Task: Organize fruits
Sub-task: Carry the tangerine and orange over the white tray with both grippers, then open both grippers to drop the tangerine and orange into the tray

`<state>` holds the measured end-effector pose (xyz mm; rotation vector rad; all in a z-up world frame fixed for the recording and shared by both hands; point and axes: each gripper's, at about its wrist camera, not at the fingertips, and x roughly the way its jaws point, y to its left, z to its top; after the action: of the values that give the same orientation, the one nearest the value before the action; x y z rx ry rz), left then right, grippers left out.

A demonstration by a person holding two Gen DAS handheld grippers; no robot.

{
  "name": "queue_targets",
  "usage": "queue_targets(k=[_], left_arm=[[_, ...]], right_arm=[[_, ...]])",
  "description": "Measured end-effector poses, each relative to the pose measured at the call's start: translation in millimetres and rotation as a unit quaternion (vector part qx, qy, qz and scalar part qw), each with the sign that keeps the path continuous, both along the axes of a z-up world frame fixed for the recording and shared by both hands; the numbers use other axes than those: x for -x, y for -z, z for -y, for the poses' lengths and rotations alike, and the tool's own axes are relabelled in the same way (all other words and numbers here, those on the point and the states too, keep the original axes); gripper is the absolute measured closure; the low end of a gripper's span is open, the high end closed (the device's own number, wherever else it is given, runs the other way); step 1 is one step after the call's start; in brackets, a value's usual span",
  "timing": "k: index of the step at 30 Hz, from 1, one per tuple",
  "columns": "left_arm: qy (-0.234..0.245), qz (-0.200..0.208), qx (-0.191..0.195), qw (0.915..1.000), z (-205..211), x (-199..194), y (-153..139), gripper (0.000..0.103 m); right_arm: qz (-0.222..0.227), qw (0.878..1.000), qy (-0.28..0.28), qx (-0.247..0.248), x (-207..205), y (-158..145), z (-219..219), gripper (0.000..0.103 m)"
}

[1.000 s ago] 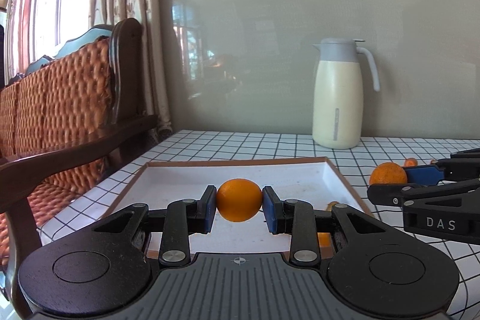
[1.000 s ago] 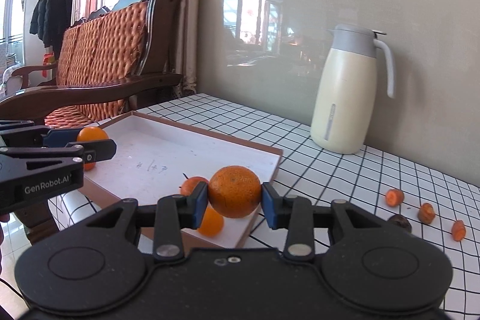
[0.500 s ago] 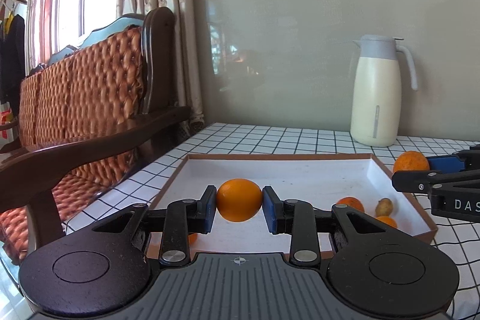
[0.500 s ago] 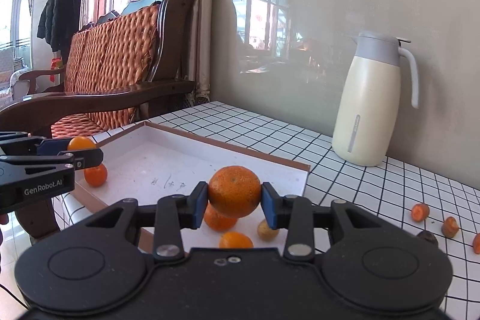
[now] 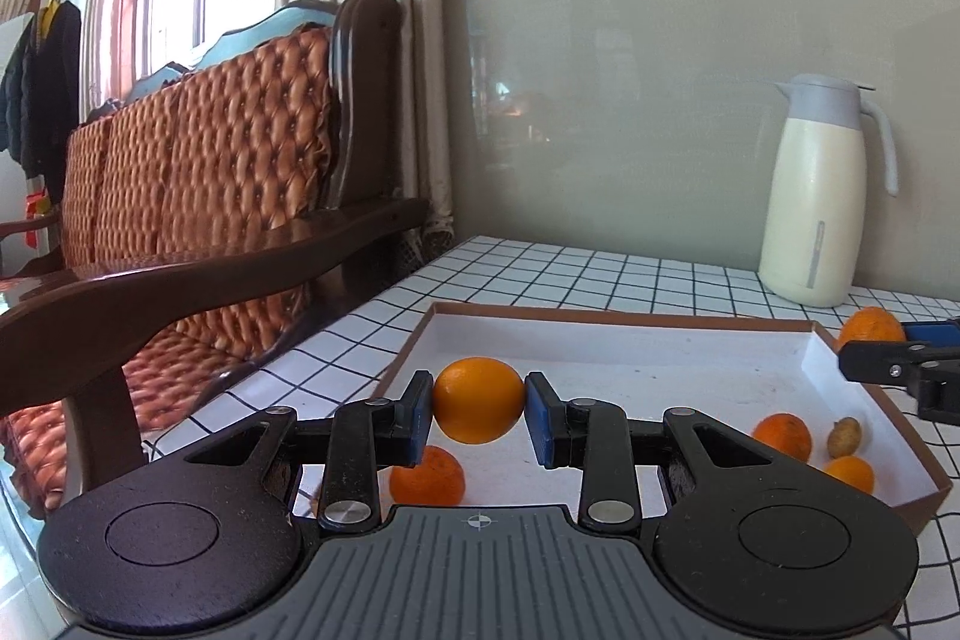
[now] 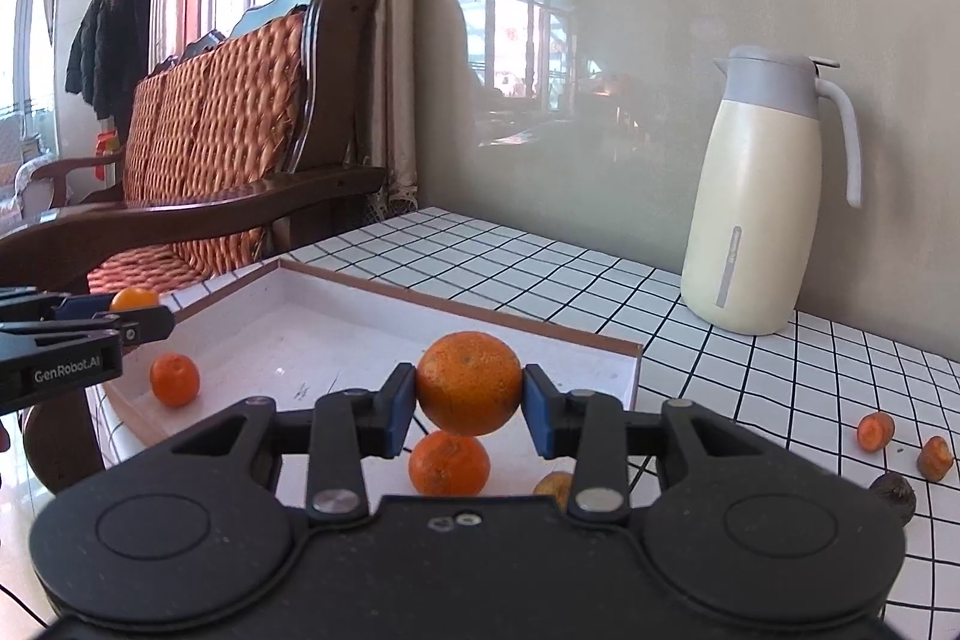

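Orange fruit fills both grips: left gripper pinches a smooth orange; right gripper pinches a rough orange. Only the right view shows carrot pieces on the surface at 3 o'clock.

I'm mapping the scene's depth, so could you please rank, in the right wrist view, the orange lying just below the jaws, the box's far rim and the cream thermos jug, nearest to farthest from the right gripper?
1. Small orange, lying in the box just beneath the right gripper.
2. Brown far rim of the white box, behind it.
3. Cream thermos jug with grey lid, far right by the wall.
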<state>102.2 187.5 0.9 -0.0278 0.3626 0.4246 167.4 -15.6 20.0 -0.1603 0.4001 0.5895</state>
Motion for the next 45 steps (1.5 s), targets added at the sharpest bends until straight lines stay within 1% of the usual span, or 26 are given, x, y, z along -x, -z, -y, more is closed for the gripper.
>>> queue_targets(k=[10,16,23,27,33,34,35,36,37,38,39,40,42,45], left_arm=[[-0.007,-0.002,-0.001,1.0000,-11,-13,1,0.070],[-0.005,-0.004,0.002,1.0000,-14,-24,3,0.070],[-0.002,-0.013,0.005,0.9999,-17,-38,6,0.070],[-0.002,-0.016,0.008,0.9998,-19,-44,7,0.070],[-0.009,-0.015,0.004,0.9998,-22,-50,10,0.070],[-0.013,-0.011,0.004,0.9998,-25,-51,11,0.070],[-0.020,-0.007,0.005,0.9998,-26,-51,12,0.069],[-0.033,-0.004,0.003,0.9994,-28,-51,12,0.051],[-0.041,0.005,0.000,0.9991,-28,-49,11,0.009],[-0.042,0.020,-0.008,0.9989,-27,-45,10,0.000],[-0.042,0.027,-0.017,0.9986,-26,-43,9,0.000],[-0.042,0.026,-0.020,0.9986,-26,-43,9,0.000],[-0.035,0.028,-0.011,0.9989,-28,-43,9,0.000],[-0.030,0.020,-0.014,0.9993,-26,-43,10,0.000]], right_arm=[[0.001,1.000,-0.002,0.000,-14,2,-10,0.073],[-0.008,1.000,0.001,-0.003,-20,6,-11,0.073],[-0.017,1.000,0.024,-0.005,-30,10,-10,0.073],[-0.018,0.999,0.028,-0.005,-34,11,-12,0.073],[-0.021,0.999,0.028,-0.013,-44,11,-12,0.073],[-0.016,0.999,0.029,-0.016,-45,11,-13,0.072],[-0.006,0.999,0.036,-0.016,-46,11,-13,0.052],[0.011,0.999,0.047,-0.019,-46,10,-12,0.011],[0.032,0.998,0.054,-0.030,-43,10,-10,0.006],[0.037,0.997,0.055,-0.033,-43,9,-8,0.006],[0.033,0.997,0.056,-0.035,-44,9,-7,0.006],[0.029,0.997,0.056,-0.039,-46,9,-6,0.006],[0.020,0.998,0.054,-0.037,-46,11,-5,0.006],[0.019,0.998,0.049,-0.033,-44,12,-5,0.006]])
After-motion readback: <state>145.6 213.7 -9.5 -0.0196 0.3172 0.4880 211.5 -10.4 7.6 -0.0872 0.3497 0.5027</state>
